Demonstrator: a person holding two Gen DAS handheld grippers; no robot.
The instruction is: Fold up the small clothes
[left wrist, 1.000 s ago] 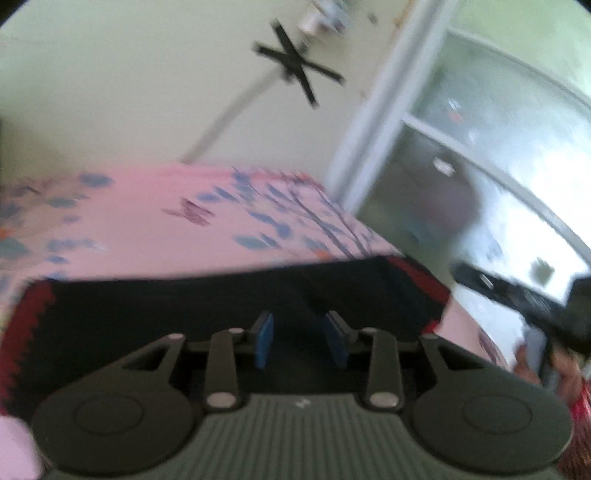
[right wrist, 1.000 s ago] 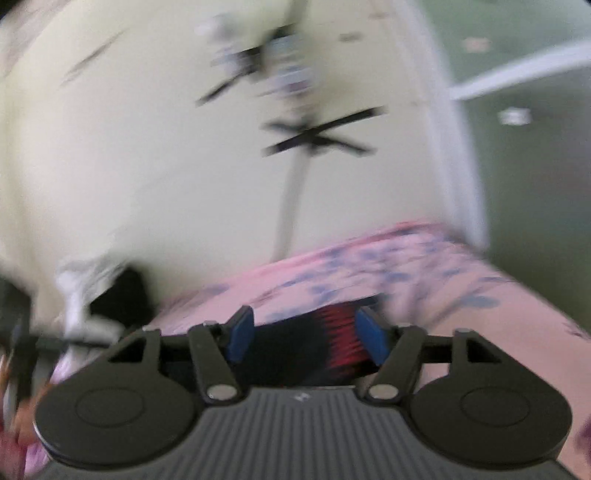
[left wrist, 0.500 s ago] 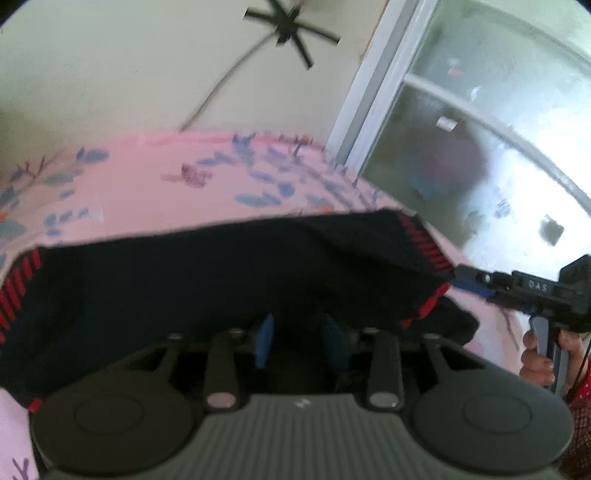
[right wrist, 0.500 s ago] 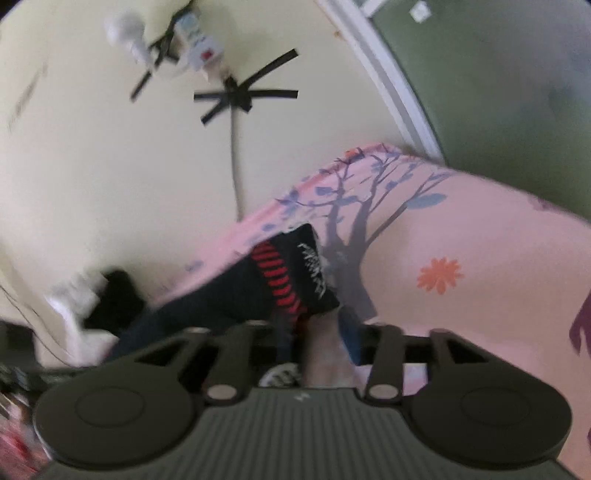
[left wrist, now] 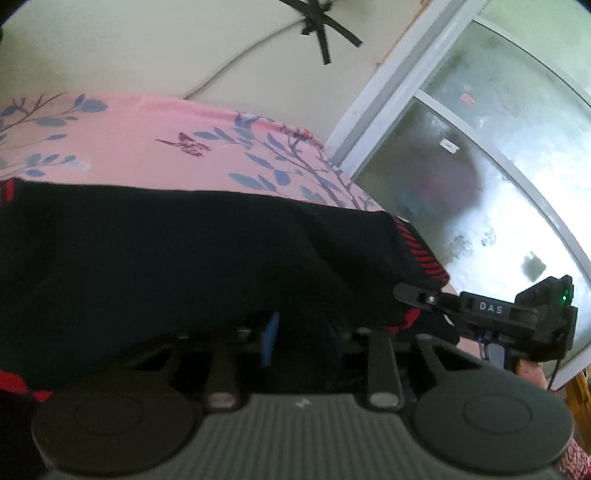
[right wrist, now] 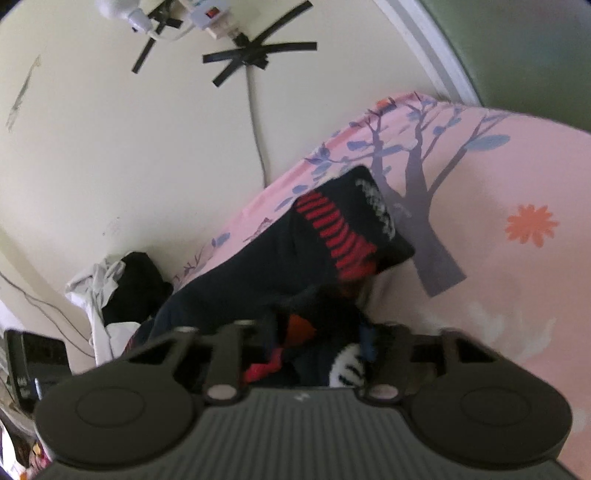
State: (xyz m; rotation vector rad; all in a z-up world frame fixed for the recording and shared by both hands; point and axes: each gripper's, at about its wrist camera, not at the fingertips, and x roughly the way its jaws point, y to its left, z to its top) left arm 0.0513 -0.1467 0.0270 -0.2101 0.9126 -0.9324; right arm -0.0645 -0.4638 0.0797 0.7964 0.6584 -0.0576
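Note:
A black garment [left wrist: 192, 251] with red-striped cuffs is stretched above the pink floral bedsheet [left wrist: 122, 147]. My left gripper [left wrist: 301, 343] is shut on its near edge; the cloth drapes over the blue pads [left wrist: 271, 338]. My right gripper [right wrist: 317, 343] is shut on the garment's other end [right wrist: 314, 240], where a red-striped cuff and a white pattern show. The right gripper also shows in the left wrist view [left wrist: 417, 295], clamped on the cuff at the right.
A cream wall with taped cables [right wrist: 255, 59] and a power strip [right wrist: 214, 18] rises behind the bed. A frosted window [left wrist: 480, 177] is on the right. A pile of white and black clothes [right wrist: 118, 288] lies at the far end of the bed.
Both grippers went from open above the garment to shut on its edges. The garment has been lifted and pulled taut between them, rising in both views.

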